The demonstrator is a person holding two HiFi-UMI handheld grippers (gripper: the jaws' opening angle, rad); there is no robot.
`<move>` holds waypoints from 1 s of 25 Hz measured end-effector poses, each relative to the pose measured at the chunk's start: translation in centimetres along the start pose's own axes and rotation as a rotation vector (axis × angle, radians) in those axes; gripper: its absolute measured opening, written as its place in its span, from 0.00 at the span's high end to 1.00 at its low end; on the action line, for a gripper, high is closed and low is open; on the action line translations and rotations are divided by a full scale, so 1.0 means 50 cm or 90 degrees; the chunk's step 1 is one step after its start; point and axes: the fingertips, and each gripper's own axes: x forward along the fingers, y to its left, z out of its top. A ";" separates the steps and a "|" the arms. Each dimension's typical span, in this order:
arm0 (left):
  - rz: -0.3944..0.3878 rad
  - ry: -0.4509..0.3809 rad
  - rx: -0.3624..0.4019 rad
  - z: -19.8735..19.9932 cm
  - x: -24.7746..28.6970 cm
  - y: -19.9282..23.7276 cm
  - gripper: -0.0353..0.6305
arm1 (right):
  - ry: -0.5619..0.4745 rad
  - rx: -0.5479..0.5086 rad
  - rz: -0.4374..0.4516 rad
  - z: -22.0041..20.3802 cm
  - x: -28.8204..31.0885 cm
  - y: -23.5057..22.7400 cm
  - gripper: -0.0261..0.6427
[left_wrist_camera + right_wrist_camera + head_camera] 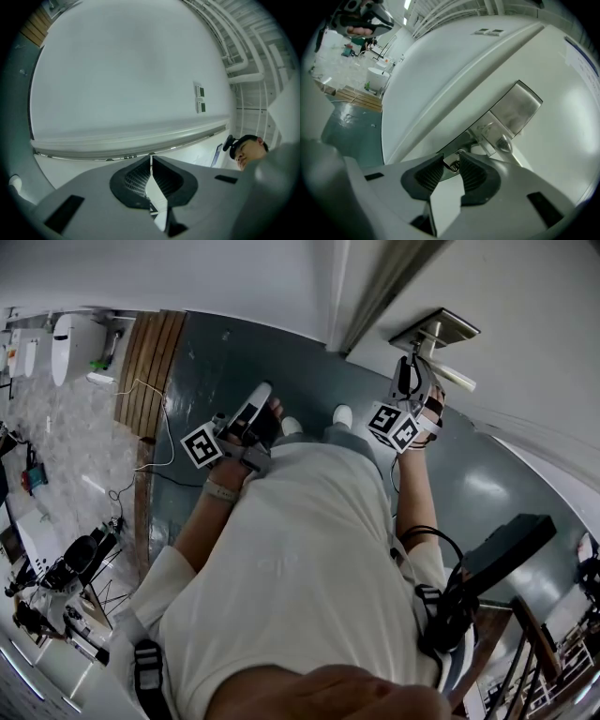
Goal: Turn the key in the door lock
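A silver lock plate (516, 108) with a lever handle (500, 140) sits on the white door (562, 140). Below the handle, the small metal key (451, 164) sticks out of the lock, and my right gripper (451, 166) is shut on its head, both ribbed pads pressing its sides. In the head view the right gripper (410, 379) reaches up to the lock plate (437, 330) under the handle (457, 378). My left gripper (255, 407) is held low near the person's body, away from the door. Its jaws (151, 159) meet at the tips with nothing between them.
The grey-green floor (234, 362) runs along the white wall (187, 277). Wooden boards (150, 362), a white cable (155, 427) and white fixtures (75, 343) lie to the left. A black device (506, 545) sits at the right. Another person (248, 147) shows in the left gripper view.
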 end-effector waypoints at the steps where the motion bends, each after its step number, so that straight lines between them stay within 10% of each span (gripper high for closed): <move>1: 0.000 -0.001 -0.001 0.000 0.000 0.000 0.93 | 0.001 0.010 0.003 -0.001 0.000 0.000 0.81; 25: 0.002 -0.019 -0.014 0.011 -0.014 0.003 0.93 | -0.034 0.372 0.059 0.000 -0.002 -0.021 0.81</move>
